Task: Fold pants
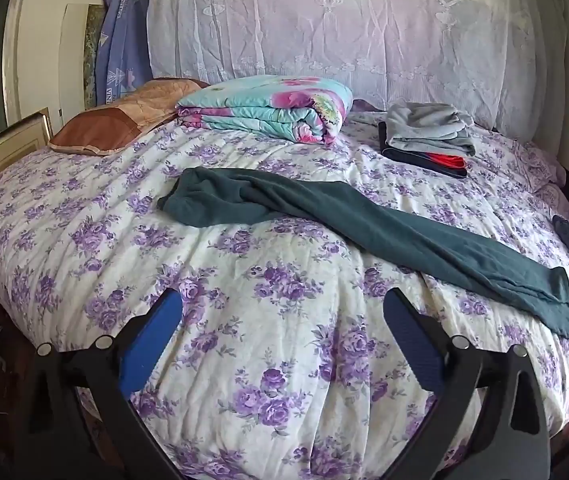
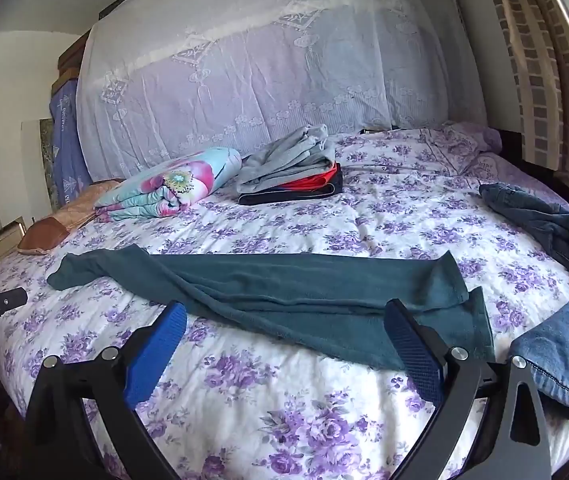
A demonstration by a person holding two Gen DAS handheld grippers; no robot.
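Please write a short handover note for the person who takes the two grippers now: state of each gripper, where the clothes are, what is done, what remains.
Left gripper: open, empty, over the floral purple bedspread.
Right gripper: open, empty, near the hem end of the pants.
Dark teal knit pants: laid lengthwise across the bed, legs roughly one over the other, not yet folded across.
Folded stack of grey, red and dark clothes: further back, beside the folded floral turquoise quilt.
Blue denim jeans: crumpled at the right edge, unfolded.
Left: fold the teal pants across; the jeans probably follow.

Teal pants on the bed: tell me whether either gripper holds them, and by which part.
Nothing is held. The left gripper and the right gripper are both open above the bedspread, and the teal pants lie flat, untouched.
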